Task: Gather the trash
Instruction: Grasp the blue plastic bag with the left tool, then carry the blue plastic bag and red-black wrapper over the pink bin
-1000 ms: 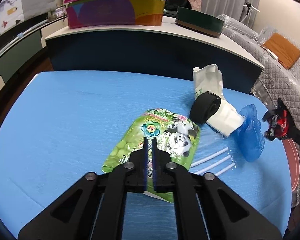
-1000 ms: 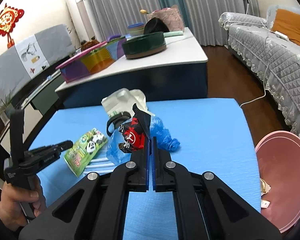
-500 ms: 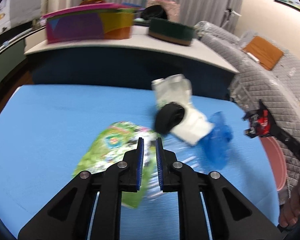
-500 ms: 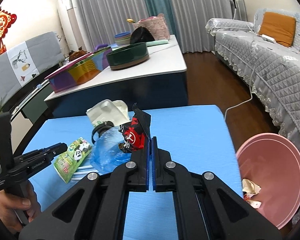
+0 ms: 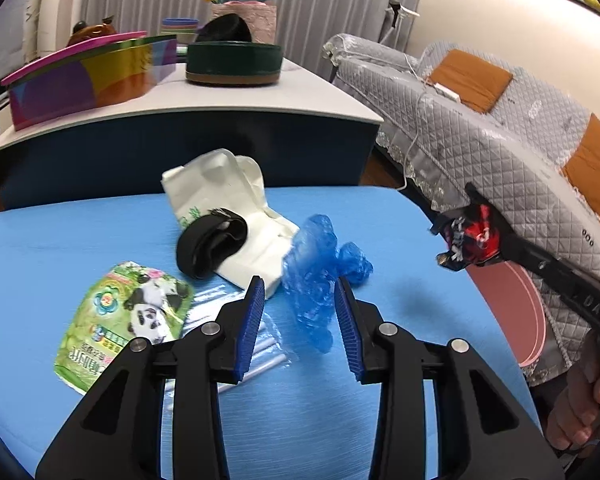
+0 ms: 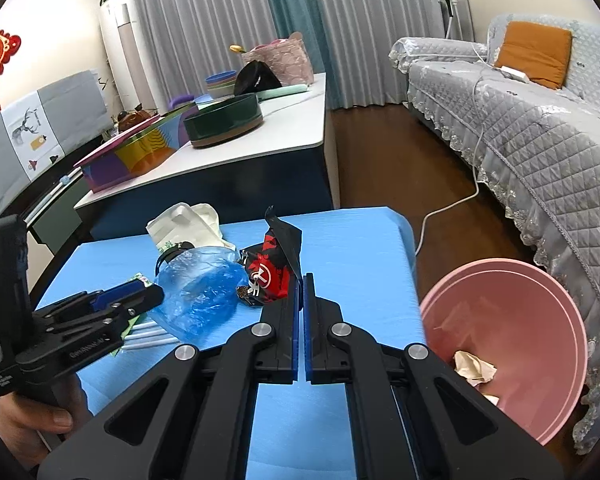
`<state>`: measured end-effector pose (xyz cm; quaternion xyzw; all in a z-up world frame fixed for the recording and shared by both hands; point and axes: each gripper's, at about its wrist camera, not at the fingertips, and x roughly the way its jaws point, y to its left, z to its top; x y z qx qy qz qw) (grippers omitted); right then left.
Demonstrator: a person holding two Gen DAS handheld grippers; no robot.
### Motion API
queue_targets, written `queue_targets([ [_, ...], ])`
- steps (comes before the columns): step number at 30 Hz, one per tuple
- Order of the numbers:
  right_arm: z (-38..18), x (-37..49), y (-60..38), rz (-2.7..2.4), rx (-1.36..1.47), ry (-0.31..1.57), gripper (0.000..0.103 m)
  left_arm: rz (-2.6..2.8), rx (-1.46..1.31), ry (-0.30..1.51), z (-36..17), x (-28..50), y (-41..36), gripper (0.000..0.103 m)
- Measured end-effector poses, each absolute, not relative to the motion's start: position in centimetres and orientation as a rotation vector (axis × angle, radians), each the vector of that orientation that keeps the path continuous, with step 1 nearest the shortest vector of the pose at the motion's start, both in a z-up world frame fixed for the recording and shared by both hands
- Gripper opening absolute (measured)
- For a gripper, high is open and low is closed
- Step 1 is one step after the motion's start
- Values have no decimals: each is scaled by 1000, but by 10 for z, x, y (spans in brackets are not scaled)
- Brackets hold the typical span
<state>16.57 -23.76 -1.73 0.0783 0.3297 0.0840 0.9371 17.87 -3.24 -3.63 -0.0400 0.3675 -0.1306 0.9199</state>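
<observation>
My left gripper [image 5: 299, 294] is open, its fingers on either side of a crumpled blue plastic cover [image 5: 316, 276] on the blue table [image 5: 60, 240]. My right gripper [image 6: 301, 280] is shut on a red and black wrapper [image 6: 272, 272] and holds it above the table's right part; that wrapper also shows in the left wrist view [image 5: 470, 240]. A green panda snack bag [image 5: 124, 316], a black band [image 5: 210, 244], a white bag [image 5: 220, 184] and white straws in clear wrap [image 5: 260, 350] lie on the table. A pink bin [image 6: 512, 340] stands to the table's right with crumpled paper [image 6: 474, 364] inside.
A white-topped counter [image 6: 284, 128] stands behind the table with a colourful box [image 5: 88, 76] and a dark green round tin [image 5: 232, 62]. A grey quilted sofa [image 6: 540, 128] with orange cushions runs along the right. A white cable [image 6: 460, 200] lies on the wooden floor.
My left gripper has opened and moved right from the panda bag to the blue cover. My right gripper has carried the wrapper right, toward the pink bin.
</observation>
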Motion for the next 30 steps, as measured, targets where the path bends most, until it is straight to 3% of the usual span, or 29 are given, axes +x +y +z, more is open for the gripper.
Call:
queue_targets([
  [5,-14,161,-245,164,160,668,2,-255,-49,779,-41,179,-40,13],
  [10,-9,154,-251,157,155,659,2,-242,-45,771,-37,177,-39,2],
  [30,4,125,-276,107,140,622,2,-277,-43,684,-4,150,-57,1],
])
